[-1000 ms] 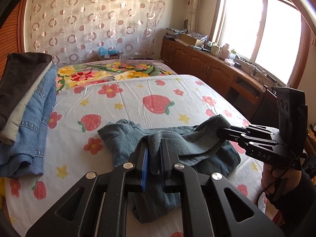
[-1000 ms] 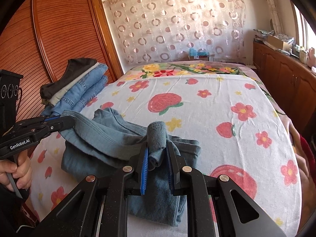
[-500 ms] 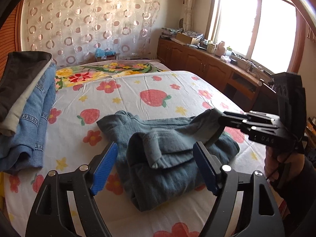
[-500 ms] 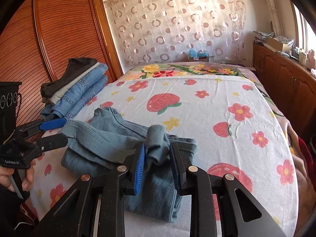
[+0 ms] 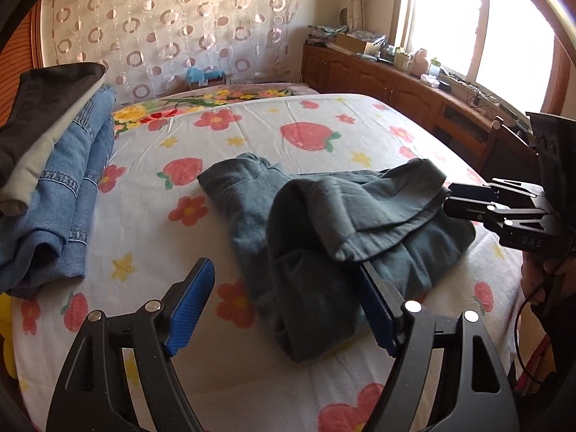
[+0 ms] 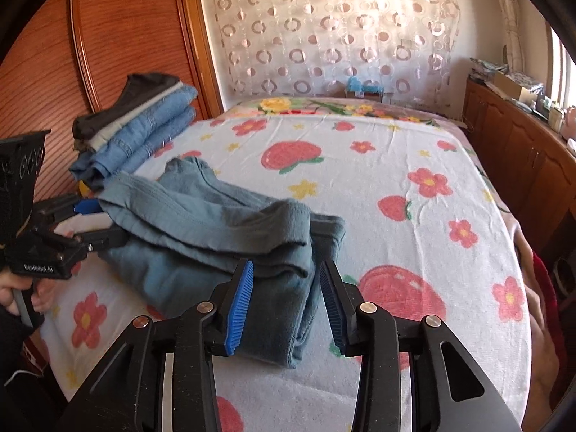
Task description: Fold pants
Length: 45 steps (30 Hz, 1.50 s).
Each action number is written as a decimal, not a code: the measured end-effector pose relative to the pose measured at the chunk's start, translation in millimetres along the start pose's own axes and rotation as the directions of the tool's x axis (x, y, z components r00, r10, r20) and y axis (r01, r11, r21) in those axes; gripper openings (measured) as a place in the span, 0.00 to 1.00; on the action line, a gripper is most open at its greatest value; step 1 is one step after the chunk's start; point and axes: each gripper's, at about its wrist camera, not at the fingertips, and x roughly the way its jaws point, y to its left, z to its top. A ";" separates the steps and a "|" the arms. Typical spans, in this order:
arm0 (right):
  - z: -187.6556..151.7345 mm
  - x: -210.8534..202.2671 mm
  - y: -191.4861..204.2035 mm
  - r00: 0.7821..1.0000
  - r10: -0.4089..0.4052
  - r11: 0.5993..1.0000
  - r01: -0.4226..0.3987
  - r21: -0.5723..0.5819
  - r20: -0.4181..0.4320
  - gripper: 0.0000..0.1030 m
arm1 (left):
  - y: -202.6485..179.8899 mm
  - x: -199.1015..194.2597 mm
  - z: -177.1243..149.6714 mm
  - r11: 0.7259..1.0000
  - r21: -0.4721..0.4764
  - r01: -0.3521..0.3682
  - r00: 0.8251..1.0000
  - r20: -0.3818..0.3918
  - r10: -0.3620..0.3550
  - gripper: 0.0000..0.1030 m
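Grey-blue pants (image 5: 342,223) lie folded in a loose bundle on the flowered bed sheet (image 5: 252,126). My left gripper (image 5: 284,306) stands open at the bundle's near end, and the top fold's edge drapes over its right pad (image 5: 374,309). In the right wrist view the pants (image 6: 216,230) reach between the jaws of my right gripper (image 6: 286,302). Those jaws are opening, and the blue pads stand clear of the cloth. Each gripper shows in the other's view: the right gripper (image 5: 453,201) at the bundle's right end, the left gripper (image 6: 100,223) at its left end.
A stack of folded jeans and other clothes (image 5: 54,180) sits at the bed's left edge, seen also as the stack (image 6: 136,133) beside the wooden wardrobe door (image 6: 108,36). Wooden cabinets (image 5: 396,86) run under the window on the right. A person's hand (image 6: 18,291) holds the left gripper.
Both grippers were shut on folds of the pants a second ago. The left opened wide and sank a little. The right's jaws spread apart and the cloth settled onto the bed.
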 end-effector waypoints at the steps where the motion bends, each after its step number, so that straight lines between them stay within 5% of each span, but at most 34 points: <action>1: 1.4 3.5 -0.5 1.000 0.000 1.000 0.000 -0.001 -0.013 0.39 | 0.6 1.2 0.6 1.000 0.004 -0.003 1.000 -0.005 0.003 0.77; 7: 12.3 23.9 -3.0 0.994 -0.055 0.998 0.053 -0.021 -0.090 0.39 | 2.8 15.1 13.2 0.998 0.041 -0.050 0.998 -0.021 0.051 0.77; 22: 7.8 -5.3 -10.2 1.000 -0.022 1.000 0.021 0.018 0.010 0.39 | 31.5 38.7 45.4 0.989 -0.047 -0.138 0.990 -0.018 0.137 0.77; 36: 53.2 41.7 -16.3 0.994 -0.064 0.997 0.060 -0.044 -0.087 0.39 | 28.5 19.7 41.1 0.994 -0.072 -0.080 0.997 0.015 0.082 0.77; 40: 63.5 53.6 -24.2 0.986 -0.156 0.986 0.152 -0.065 -0.062 0.39 | 25.0 14.0 36.4 0.996 -0.071 -0.060 0.998 0.017 0.061 0.77; 45: 58.9 43.2 -28.4 0.991 -0.131 0.991 0.130 -0.033 -0.032 0.39 | 18.1 6.4 24.7 0.997 -0.061 -0.042 0.999 0.021 0.044 0.77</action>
